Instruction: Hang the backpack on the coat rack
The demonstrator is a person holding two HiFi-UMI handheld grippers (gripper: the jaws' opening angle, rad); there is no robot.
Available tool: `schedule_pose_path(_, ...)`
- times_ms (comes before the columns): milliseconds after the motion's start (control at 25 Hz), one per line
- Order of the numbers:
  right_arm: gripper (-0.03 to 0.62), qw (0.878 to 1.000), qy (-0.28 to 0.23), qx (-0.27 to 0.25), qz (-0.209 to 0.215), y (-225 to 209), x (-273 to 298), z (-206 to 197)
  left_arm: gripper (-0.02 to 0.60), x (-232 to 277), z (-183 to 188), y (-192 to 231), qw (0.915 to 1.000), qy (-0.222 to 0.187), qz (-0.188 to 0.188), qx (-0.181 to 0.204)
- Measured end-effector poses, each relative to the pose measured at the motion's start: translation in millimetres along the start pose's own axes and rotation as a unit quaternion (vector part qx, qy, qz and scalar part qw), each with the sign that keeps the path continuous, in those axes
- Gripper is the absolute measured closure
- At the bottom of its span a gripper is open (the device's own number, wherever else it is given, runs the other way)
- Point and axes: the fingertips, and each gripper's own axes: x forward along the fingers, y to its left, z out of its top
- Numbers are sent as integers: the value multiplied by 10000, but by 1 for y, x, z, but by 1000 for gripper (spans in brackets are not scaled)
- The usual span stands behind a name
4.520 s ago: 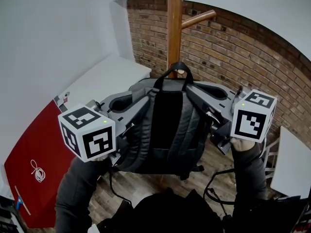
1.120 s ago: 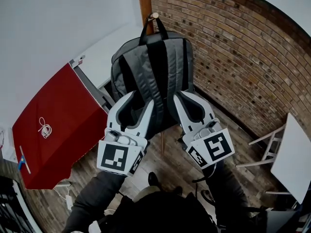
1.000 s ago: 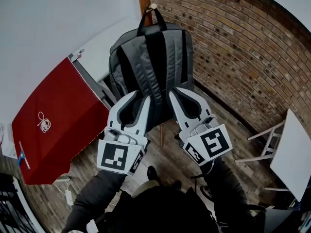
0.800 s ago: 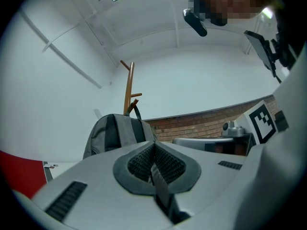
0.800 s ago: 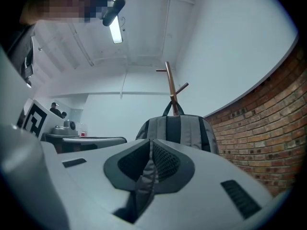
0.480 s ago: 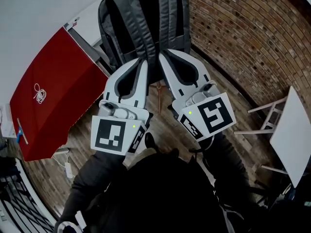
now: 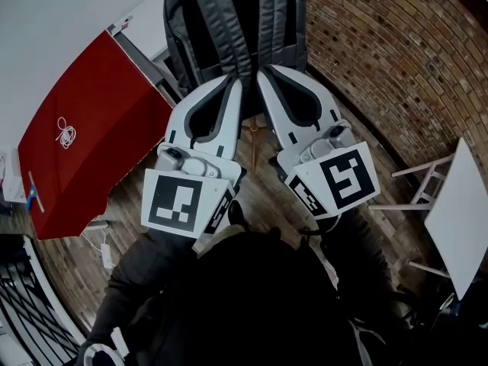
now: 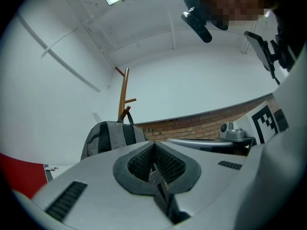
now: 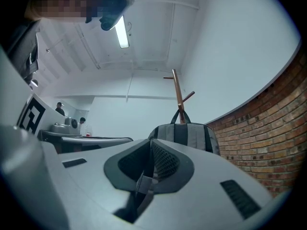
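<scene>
Pointing at hung backpack: left gripper, right gripper, side-by-side, jaws clenched.

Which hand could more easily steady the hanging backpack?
Right, though only slightly. The right gripper and left gripper are both shut and empty, near the backpack hanging on the coat rack. The right gripper view has the backpack almost straight ahead; the left gripper view has it off to the side.
</scene>
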Motion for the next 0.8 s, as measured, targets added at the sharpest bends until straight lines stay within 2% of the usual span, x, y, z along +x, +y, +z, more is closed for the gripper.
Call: schedule_pose_path(800,588,10000,-48,-64,-52,-5,-1,3,572,7,5,-3,10000,-50,-56,10)
